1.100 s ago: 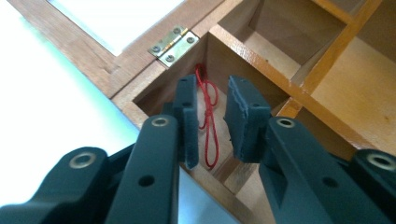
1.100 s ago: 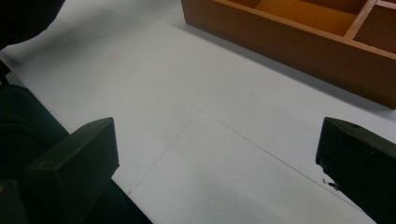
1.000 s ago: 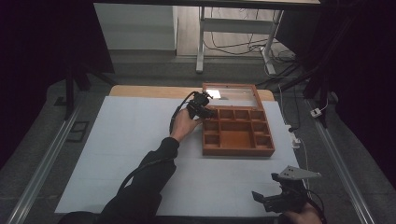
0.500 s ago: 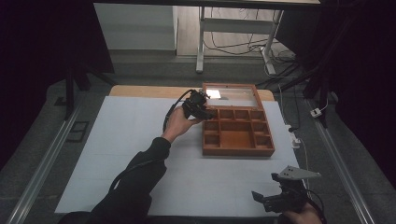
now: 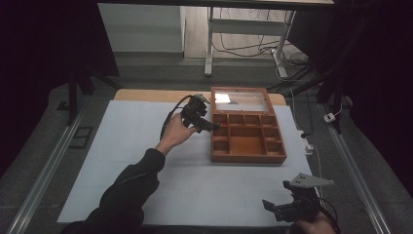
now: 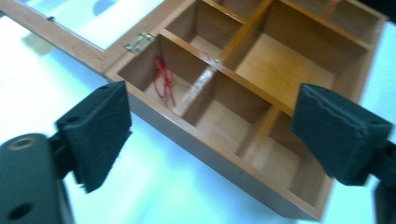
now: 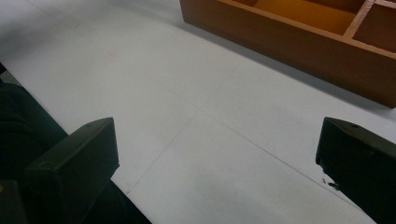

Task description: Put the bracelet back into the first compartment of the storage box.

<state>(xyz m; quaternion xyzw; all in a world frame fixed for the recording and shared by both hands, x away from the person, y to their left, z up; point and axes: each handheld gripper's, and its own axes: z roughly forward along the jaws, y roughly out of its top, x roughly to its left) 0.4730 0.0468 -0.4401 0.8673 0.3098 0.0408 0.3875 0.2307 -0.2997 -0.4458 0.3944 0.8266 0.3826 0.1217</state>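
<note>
- My left gripper (image 5: 210, 126) hangs wide open and empty at the left wall of the brown wooden compartment box (image 5: 247, 158); a thin red looped string (image 6: 163, 79) lies in its hinge-side corner cell.
- My right gripper (image 5: 272, 208), equally spread and empty, hovers over the white mat (image 5: 122, 146), well apart.
- Risk, I judge: reaching in, a jaw could catch a divider and shove the box.
- No readable writing.

Dim room. White-covered table (image 5: 122, 146) is flanked by grey floor (image 5: 44, 146); white desk legs (image 5: 209, 44) and cables (image 5: 238, 48) are seen beyond.
</note>
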